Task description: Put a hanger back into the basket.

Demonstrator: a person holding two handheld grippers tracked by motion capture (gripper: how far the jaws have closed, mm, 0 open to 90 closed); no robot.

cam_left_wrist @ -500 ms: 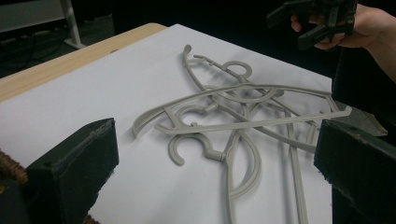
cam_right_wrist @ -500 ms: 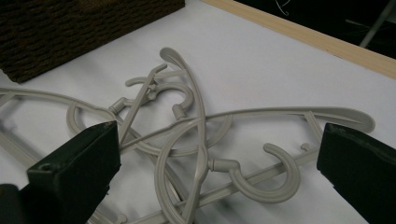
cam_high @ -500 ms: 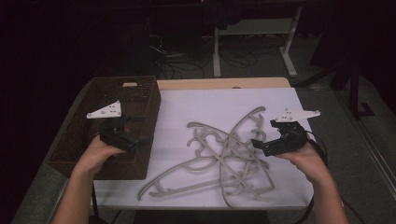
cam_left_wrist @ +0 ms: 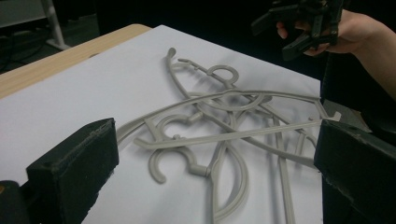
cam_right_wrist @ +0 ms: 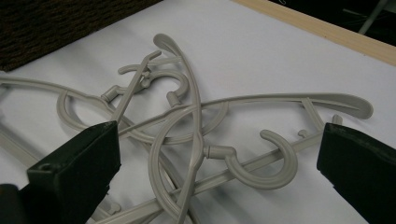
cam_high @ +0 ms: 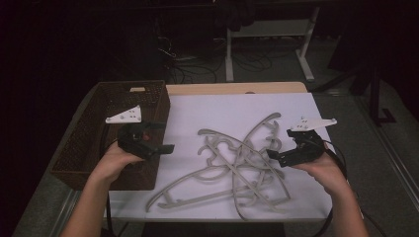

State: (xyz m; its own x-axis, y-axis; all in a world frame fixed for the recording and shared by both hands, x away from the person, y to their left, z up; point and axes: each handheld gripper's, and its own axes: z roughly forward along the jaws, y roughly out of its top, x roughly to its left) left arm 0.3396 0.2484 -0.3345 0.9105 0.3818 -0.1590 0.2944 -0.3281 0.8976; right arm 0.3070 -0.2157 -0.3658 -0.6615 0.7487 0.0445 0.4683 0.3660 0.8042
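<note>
The left gripper (cam_high: 165, 148) hovers with jaws apart over the basket (cam_high: 89, 143) edge; the right gripper (cam_high: 274, 155), also wide open, hangs just right of the tangled grey hangers (cam_high: 232, 168) lying mid-table on the white sheet (cam_high: 207, 111).

The hangers (cam_high: 237, 168) lying between the left claw (cam_high: 165, 148) and the right claw (cam_high: 274, 157) are a plain pale grey-beige, with no pattern. Both claws are matte black, each topped by a white plate. The sheet (cam_high: 217, 111) beneath them is plain white, the worktop (cam_high: 237, 88) edge beyond it light wood. The basket (cam_high: 94, 133) beside the left claw is dark brown with a woven texture.
</note>
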